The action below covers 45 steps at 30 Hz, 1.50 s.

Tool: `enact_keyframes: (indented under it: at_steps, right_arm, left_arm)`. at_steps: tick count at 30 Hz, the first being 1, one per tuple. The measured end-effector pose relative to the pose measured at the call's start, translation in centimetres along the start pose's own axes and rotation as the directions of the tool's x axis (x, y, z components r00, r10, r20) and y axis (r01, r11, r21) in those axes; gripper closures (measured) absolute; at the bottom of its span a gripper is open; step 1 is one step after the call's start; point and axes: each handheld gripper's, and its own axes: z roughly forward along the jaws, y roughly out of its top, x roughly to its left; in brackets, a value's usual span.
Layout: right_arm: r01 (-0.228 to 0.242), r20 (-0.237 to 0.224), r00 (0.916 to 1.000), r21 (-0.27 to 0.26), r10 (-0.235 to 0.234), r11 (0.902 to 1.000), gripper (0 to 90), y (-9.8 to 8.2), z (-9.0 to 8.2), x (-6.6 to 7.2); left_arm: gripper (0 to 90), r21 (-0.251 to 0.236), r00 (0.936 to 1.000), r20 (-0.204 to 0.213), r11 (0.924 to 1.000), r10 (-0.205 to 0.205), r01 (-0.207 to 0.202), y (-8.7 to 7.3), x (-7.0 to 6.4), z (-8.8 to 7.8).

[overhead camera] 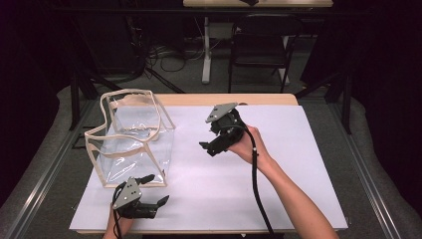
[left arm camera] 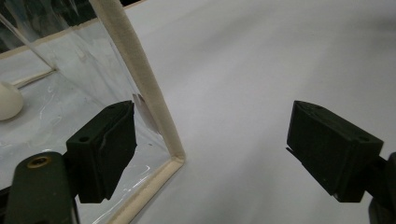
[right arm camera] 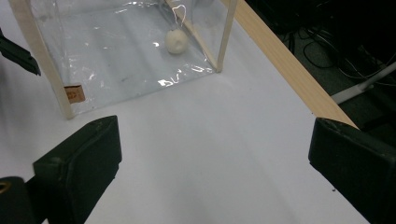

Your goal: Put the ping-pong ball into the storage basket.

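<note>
now | clear bag (overhead camera: pixel 132 137) just beside l claw (overhead camera: pixel 152 190), spread | r claw (overhead camera: pixel 211 144) spread, apart

Black grippers (overhead camera: pixel 149 190), grey plates, black cables.

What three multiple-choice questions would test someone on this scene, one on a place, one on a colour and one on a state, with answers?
1. Where is the small white ball?
A. inside the clear bag
B. on the table beside the bag
C. between the right gripper's jaws

2. What colour is the bag's trim?
A. red
B. cream
C. blue

3. How does the left gripper stand?
A. shut on the ball
B. shut on the trim
C. open, jaws wide apart

Answers:
1 A: the right gripper view shows the ball behind the clear wall, on the bag's floor.
2 B: the edging is cream along every bag edge.
3 C: bare white table shows between its jaws.
</note>
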Motion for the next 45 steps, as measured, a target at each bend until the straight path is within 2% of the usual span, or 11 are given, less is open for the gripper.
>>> enact_keyframes:
  at_steps: [11, 20, 33, 45]
  right_arm:
    - [-0.017, 0.014, 0.9998, -0.006, 0.017, 0.9998, 2.3, -2.6, -0.9, 0.8]
    - [-0.049, 0.036, 0.9982, 0.003, 0.049, 0.9988, 2.4, -5.0, -1.1, 0.4]
    - [-0.107, 0.062, 0.9922, -0.023, 0.108, 0.9940, 0.7, -8.4, -2.0, 0.3]
    - [-0.120, 0.084, 0.9889, -0.037, 0.122, 0.9921, 0.0, -10.4, -2.7, 0.6]
  left_arm:
    - [16.0, 0.005, 1.0000, 0.000, 1.0000, 0.007, -0.007, 0.0, 0.0, 0.0]
    - [16.0, 0.007, 1.0000, 0.000, 0.9999, 0.008, -0.008, 0.1, 0.0, 0.1]
    - [16.0, 0.005, 1.0000, 0.002, 1.0000, 0.007, -0.007, 0.1, 0.0, 0.1]
    - [16.0, 0.008, 1.0000, -0.002, 0.9999, 0.007, -0.007, 0.1, 0.0, 0.1]
